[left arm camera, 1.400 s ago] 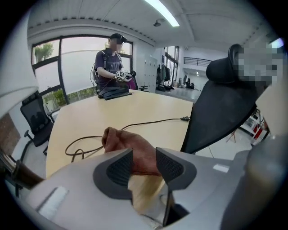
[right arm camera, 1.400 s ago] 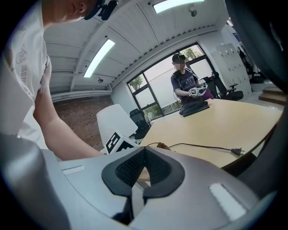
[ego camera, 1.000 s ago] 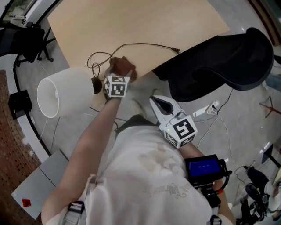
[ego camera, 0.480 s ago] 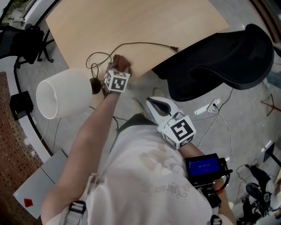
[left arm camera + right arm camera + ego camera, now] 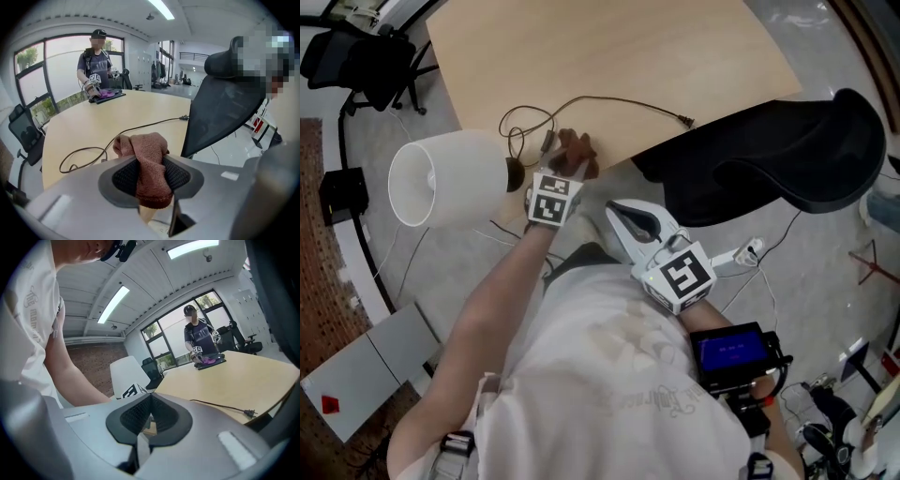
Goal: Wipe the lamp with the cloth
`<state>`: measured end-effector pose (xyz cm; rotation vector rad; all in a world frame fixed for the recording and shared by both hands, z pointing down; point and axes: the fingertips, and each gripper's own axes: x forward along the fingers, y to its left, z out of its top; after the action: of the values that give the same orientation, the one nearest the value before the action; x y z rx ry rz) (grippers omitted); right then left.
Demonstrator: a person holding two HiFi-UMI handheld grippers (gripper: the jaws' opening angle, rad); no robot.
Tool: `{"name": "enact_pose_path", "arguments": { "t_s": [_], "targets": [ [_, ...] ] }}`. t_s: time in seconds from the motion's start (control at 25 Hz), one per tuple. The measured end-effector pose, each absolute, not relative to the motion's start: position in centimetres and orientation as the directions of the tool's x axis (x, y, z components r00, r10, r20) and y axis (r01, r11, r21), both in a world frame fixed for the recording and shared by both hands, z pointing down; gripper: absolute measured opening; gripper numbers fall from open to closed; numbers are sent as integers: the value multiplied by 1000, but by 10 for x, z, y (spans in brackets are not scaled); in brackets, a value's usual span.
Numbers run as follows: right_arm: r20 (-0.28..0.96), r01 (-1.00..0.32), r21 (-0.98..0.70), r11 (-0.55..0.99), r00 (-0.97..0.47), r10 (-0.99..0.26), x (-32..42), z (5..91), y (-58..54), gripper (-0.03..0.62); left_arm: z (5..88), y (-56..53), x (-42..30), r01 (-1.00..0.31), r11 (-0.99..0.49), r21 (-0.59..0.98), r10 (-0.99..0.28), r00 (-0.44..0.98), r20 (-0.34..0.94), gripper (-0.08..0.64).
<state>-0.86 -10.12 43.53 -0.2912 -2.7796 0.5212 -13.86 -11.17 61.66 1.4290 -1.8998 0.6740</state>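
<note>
Brown cloth (image 5: 146, 154) pinched in the left tongs (image 5: 151, 177), white lamp (image 5: 450, 175) close by

The left tongs have just been closing and now clench the terry cloth at its middle, with a loose fold bunched above the pads, over the near edge of the surface (image 5: 628, 56). The right tongs (image 5: 149, 416) are clenched on nothing. The cloth looks soft, light and floppy, so a mid-bunch grip suits wiping. The lamp stands off the surface's edge, next to the left tongs. Its shade looks thin, light and easy to dent or tip, so it probably needs steadying low, near the dark fitting, and gentle strokes.
</note>
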Motion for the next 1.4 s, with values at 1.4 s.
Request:
{"name": "enact_pose_path", "arguments": {
  "t_s": [1.4],
  "targets": [
    [198, 571, -197, 797, -773, 603, -87, 372, 39, 12, 392, 146, -91, -744, 651, 148, -751, -604, 269, 153]
  ]
}}
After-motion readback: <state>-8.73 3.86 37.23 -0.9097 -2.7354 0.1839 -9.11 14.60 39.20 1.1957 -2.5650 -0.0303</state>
